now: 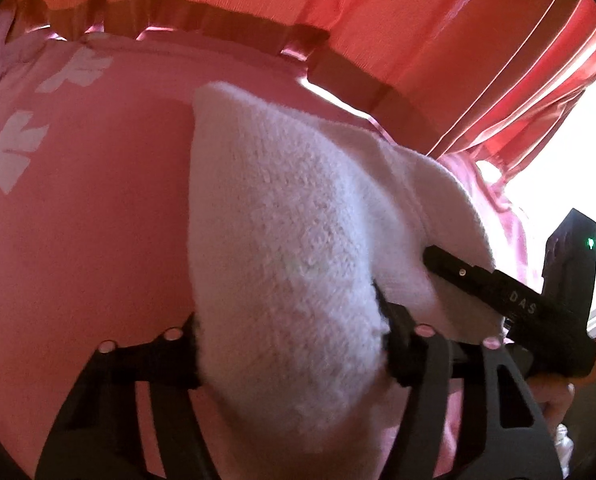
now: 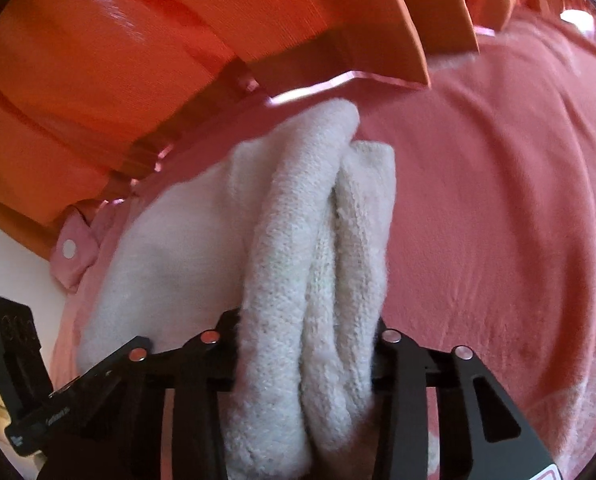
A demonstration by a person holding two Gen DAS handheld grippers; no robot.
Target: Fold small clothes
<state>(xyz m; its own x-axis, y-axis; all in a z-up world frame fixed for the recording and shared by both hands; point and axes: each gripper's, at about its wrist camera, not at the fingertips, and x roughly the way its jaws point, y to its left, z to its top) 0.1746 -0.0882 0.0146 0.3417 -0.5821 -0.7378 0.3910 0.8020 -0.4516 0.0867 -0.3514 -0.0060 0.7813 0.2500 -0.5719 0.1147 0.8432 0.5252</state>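
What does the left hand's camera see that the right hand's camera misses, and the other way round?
Only the left wrist view shows white flower prints on the pink bedsheet, a bright window and the right gripper reaching in from the side. Only the right wrist view shows a pink snap tab and the white knitted cloth bunched into folds. Both show that cloth pinched between their own gripper's fingers, the left gripper included, and orange curtains.
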